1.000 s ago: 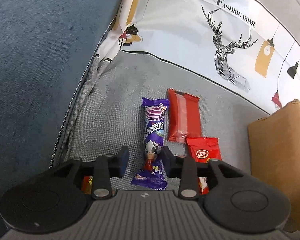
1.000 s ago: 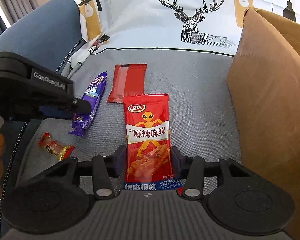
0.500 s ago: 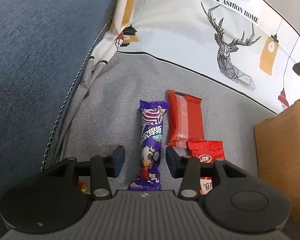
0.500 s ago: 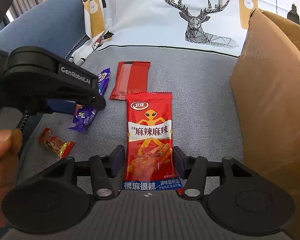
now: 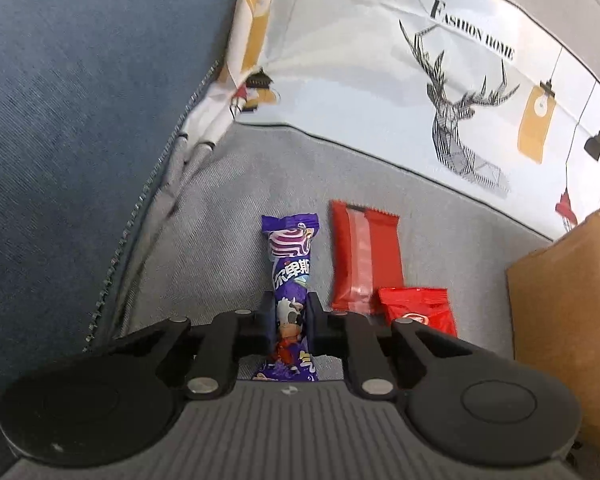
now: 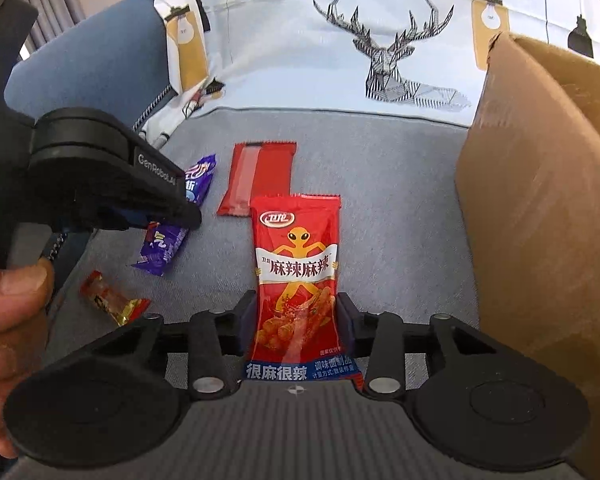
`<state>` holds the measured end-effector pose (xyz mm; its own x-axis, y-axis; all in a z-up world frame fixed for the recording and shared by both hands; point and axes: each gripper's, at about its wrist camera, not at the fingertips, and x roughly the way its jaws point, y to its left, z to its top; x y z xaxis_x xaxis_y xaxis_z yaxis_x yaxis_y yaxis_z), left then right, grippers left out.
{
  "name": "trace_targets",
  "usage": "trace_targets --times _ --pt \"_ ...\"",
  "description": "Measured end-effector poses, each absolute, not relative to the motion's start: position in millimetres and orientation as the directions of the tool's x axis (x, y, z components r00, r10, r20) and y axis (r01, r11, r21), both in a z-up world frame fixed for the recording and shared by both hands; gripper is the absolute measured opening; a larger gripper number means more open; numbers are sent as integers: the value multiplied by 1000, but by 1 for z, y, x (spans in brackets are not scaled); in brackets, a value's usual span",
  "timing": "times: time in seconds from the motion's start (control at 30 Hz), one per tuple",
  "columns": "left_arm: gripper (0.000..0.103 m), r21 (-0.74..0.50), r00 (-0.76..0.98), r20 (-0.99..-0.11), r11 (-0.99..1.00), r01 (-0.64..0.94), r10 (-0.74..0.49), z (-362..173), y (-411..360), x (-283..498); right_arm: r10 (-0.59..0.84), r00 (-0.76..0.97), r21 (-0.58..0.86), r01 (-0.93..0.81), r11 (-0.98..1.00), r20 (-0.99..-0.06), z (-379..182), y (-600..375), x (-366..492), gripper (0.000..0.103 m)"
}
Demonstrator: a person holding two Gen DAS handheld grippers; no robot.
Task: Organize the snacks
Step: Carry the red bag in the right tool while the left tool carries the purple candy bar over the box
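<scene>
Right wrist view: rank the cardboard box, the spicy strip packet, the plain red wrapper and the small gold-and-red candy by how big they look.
1. cardboard box
2. spicy strip packet, nearest the camera, so possibly flattered
3. plain red wrapper
4. gold-and-red candy

Four snack packets are counted on the grey cushion [image 6: 400,184]: one purple packet [image 6: 198,178], two red packets [image 6: 260,176] [image 6: 296,276], and one small candy [image 6: 112,300]. One cardboard box [image 6: 540,200] is seen at right.
</scene>
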<state>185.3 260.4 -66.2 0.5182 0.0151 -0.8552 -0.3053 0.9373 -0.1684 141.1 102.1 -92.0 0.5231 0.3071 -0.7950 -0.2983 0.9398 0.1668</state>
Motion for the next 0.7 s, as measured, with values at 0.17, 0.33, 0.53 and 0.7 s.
trace_targets --times 0.17,0.33,0.53,0.7 --pt "15 -190 547 -837 933 -304 8 -54 261 184 315 563 165 -302 939 -764 -82 99 138 42" --pt "15 -208 576 -817 926 -315 12 -38 260 182 333 590 173 -311 934 -736 -67 95 134 42" --pt "14 -278 657 -754 900 -335 12 -7 258 176 355 647 169 -332 928 -675 -35 81 126 41" --pt "14 -343 741 -671 879 -332 18 28 249 154 381 725 180 -342 922 -574 4 58 118 41"
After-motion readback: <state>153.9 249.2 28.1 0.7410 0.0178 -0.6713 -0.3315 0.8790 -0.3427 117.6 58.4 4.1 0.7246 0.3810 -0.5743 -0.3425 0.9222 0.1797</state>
